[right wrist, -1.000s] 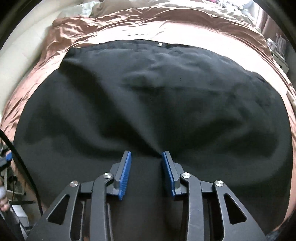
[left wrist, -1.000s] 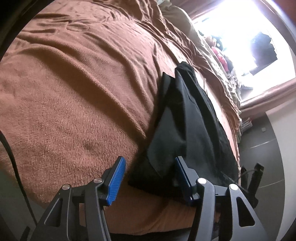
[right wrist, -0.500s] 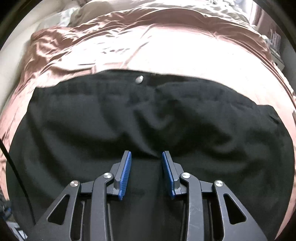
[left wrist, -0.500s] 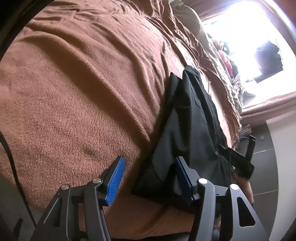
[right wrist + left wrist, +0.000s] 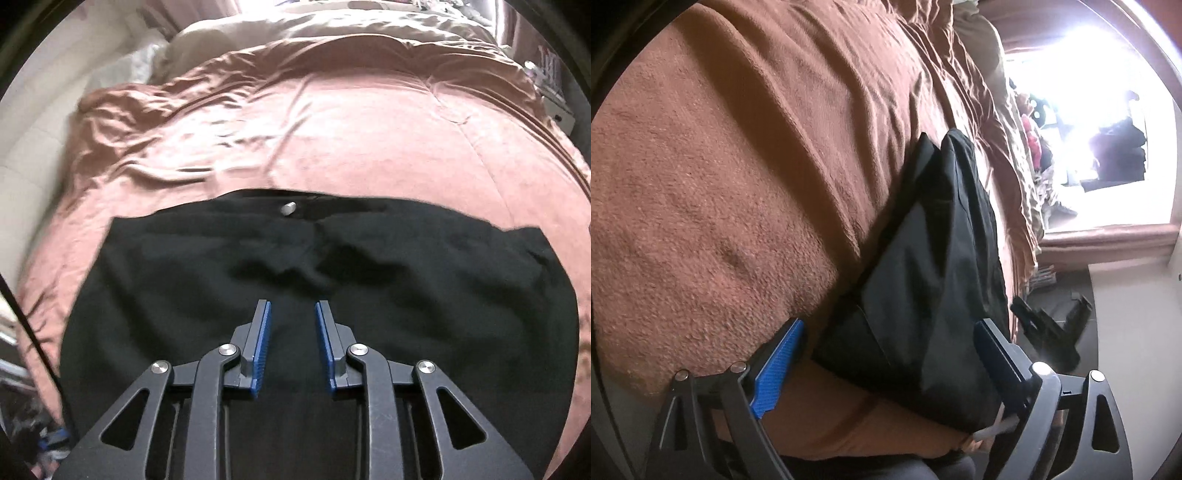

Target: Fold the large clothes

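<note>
Black trousers (image 5: pixel 934 258): folded, lying on the brown blanket (image 5: pixel 738 166) of the bed, close to its near edge. In the left wrist view the long axis runs away from the camera up the picture, the far end narrowing toward the bright window (image 5: pixel 1089 110). In the right wrist view the garment (image 5: pixel 369 266) spreads crosswise, waistband at the far edge with a silver button (image 5: pixel 287 208) near its middle.

Left gripper (image 5: pixel 886 341): jaws spread wide, having just been opening. The near end of the trousers lies between the blue pads (image 5: pixel 777 369), touching neither that can be seen. Gripper sits at the bed's near edge, pointing along the garment's length.

Right gripper (image 5: pixel 293 325): jaws narrow but parted, having just been closing. It stands over the middle of the black cloth, pointing toward the waistband; whether any fabric is pinched between the pads cannot be told.

Second gripper also visible in the left wrist view (image 5: pixel 1049 332), beyond the bed's edge, over the dark floor (image 5: pixel 1086 354).
</note>
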Available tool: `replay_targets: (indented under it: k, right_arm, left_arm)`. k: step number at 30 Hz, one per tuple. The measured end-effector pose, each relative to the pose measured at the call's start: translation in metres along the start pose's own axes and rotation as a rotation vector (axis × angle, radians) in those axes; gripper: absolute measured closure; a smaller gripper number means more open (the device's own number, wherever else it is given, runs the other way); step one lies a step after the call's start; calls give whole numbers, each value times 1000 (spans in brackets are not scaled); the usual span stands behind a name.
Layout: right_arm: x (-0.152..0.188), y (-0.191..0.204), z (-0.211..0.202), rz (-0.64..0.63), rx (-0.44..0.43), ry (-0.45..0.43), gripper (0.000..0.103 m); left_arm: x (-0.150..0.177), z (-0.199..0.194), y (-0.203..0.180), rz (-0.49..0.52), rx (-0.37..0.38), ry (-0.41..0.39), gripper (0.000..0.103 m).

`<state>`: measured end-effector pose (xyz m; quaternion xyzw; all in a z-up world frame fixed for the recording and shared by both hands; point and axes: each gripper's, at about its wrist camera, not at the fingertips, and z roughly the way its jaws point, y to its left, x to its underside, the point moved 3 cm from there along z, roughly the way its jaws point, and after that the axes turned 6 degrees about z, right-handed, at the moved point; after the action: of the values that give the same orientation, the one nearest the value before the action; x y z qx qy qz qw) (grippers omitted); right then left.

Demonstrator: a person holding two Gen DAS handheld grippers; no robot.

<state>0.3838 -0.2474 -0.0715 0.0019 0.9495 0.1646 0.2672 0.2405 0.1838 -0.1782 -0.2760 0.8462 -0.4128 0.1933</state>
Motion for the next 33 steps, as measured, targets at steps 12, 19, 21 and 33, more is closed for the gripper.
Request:
replay_targets:
  k: [12,19,21,33]
  right_arm:
    - [81,10,-25,36,-169,37,81]
    - [126,1,-28,56,-145,77,81]
    - [132,1,-31,57,-126,80,81]
    - [143,4,18,58,-56,104,81]
  left_arm:
    - [0,24,-25,53,44,10,16]
    - [8,28,-23,87,-89,25,63]
    - [8,24,-26,100,-87,16,73]
    - [11,-5,-130,263,-1,-61,85]
